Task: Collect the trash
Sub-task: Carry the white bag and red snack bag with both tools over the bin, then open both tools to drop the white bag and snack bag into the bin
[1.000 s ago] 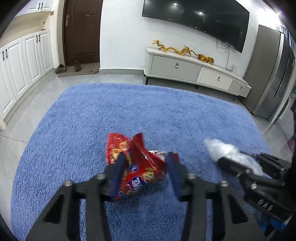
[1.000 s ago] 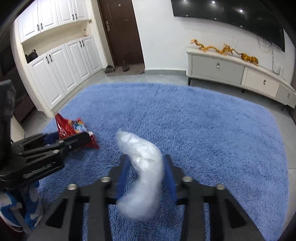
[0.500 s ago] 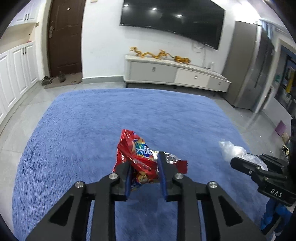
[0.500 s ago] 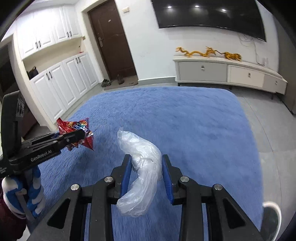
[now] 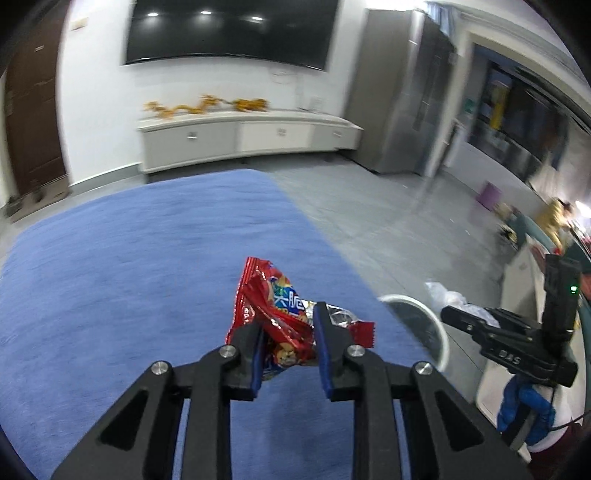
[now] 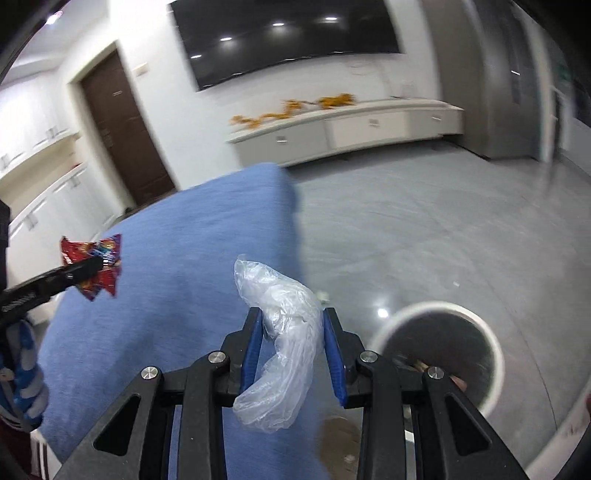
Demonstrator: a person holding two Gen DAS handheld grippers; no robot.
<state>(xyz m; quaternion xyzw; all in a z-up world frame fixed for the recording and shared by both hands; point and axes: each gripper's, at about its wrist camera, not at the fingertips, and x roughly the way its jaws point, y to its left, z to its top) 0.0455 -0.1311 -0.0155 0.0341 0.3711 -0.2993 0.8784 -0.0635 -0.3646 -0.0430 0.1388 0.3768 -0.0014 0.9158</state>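
Note:
My left gripper [image 5: 290, 332] is shut on a crumpled red snack wrapper [image 5: 280, 314] and holds it in the air above the blue rug [image 5: 129, 266]. My right gripper [image 6: 293, 332] is shut on a clear crumpled plastic bag [image 6: 286, 332] that hangs down between the fingers. A white round trash bin [image 6: 495, 354] with a dark inside stands on the grey floor just right of my right gripper. The bin's rim also shows in the left wrist view [image 5: 441, 332], between the two grippers. In the right wrist view the left gripper with the wrapper [image 6: 92, 266] is at the far left.
A white TV cabinet [image 5: 240, 136] with golden dragon figures stands under a wall TV [image 5: 229, 33]. A tall grey fridge [image 5: 402, 96] is at the right. A brown door [image 6: 122, 133] and white cupboards are at the left. Grey tiled floor [image 6: 424, 229] lies right of the rug.
Both grippers have swung to the right, off the middle of the rug towards its right edge. The white bin has come into view. Both still hold their trash.

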